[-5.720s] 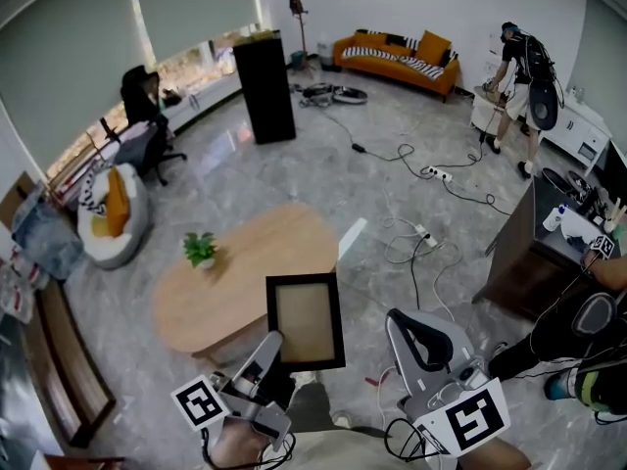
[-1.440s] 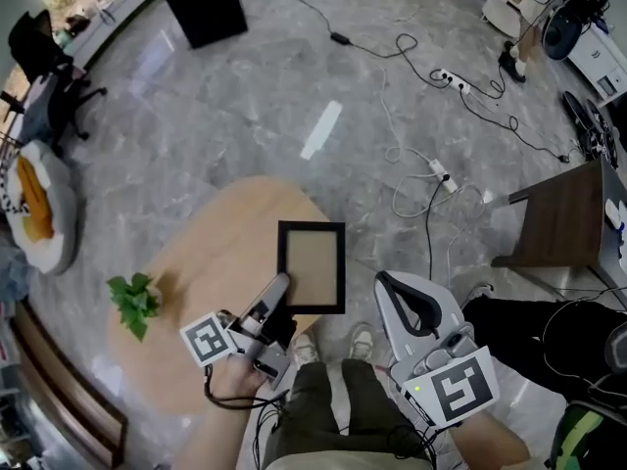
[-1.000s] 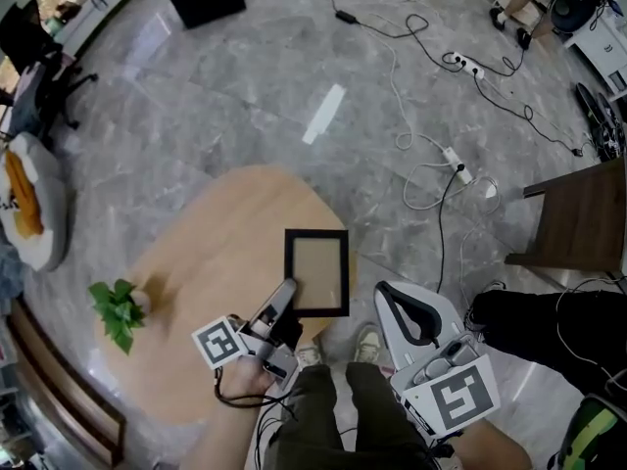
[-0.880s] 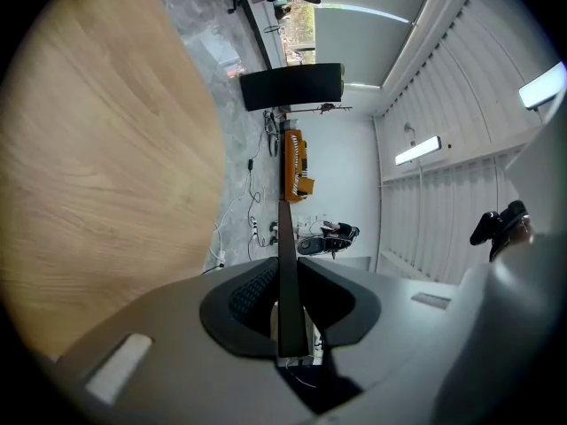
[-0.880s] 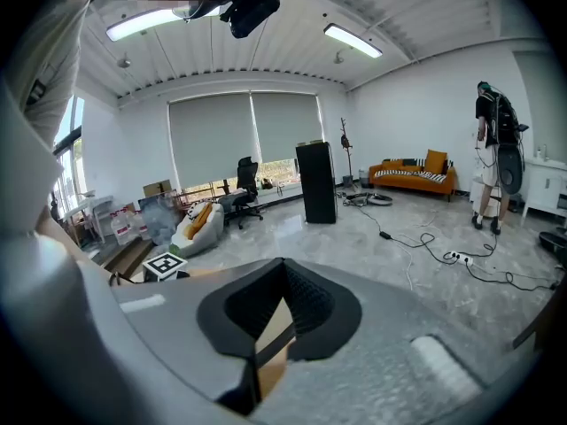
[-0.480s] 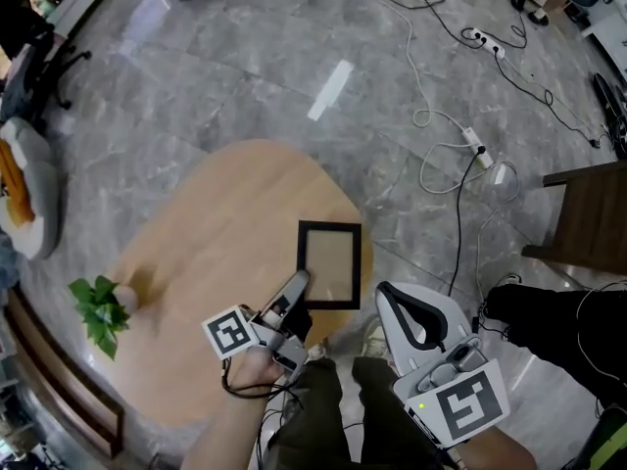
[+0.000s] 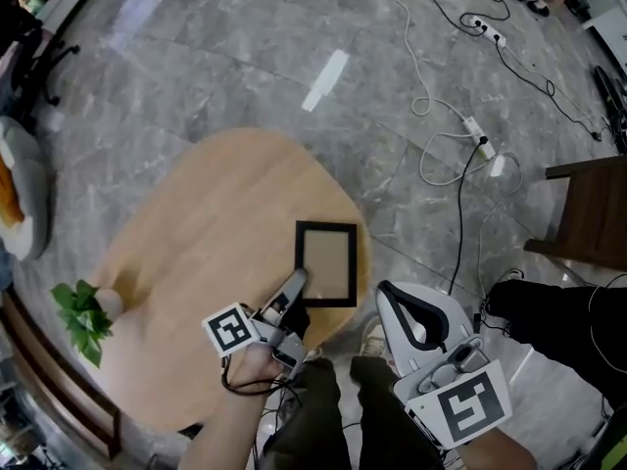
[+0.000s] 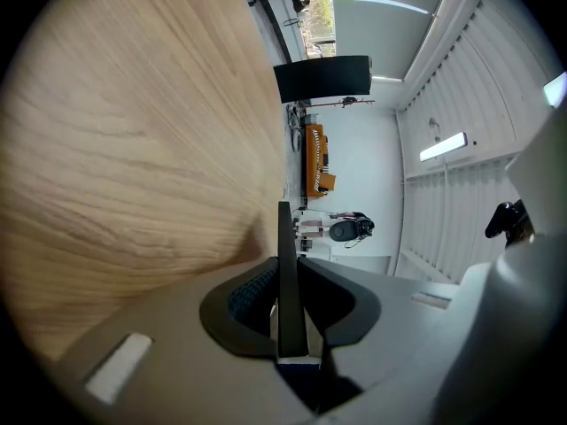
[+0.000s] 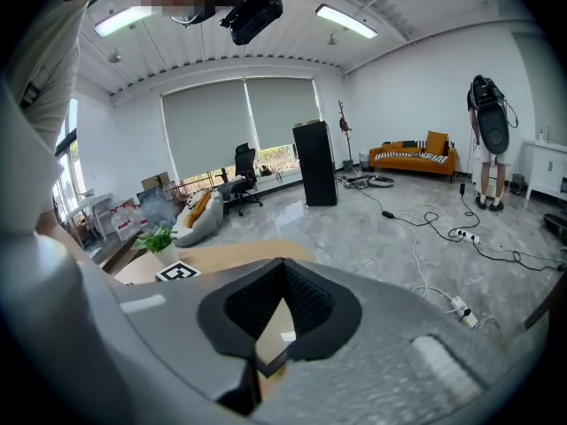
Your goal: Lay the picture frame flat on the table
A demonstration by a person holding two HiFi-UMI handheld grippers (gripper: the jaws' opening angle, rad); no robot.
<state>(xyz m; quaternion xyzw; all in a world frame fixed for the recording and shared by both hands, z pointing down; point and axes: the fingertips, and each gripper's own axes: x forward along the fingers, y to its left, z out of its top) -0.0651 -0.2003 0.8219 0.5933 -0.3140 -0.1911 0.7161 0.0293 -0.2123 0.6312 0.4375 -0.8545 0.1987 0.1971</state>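
Gripping frame (image 7: pixel 326 263) by its near edge, left gripper (image 7: pixel 295 287) fingers closed on it, frame over surface (image 7: pixel 216 223), right gripper (image 7: pixel 389 298) fingers together, empty

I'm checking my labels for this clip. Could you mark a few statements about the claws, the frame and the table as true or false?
The left claw grips the picture frame by its edge. True.
The right claw also holds the frame. False: it is shut on nothing.
A potted plant stands on the table. True.
The frame shows a colourful photo. False: its panel is plain brown.
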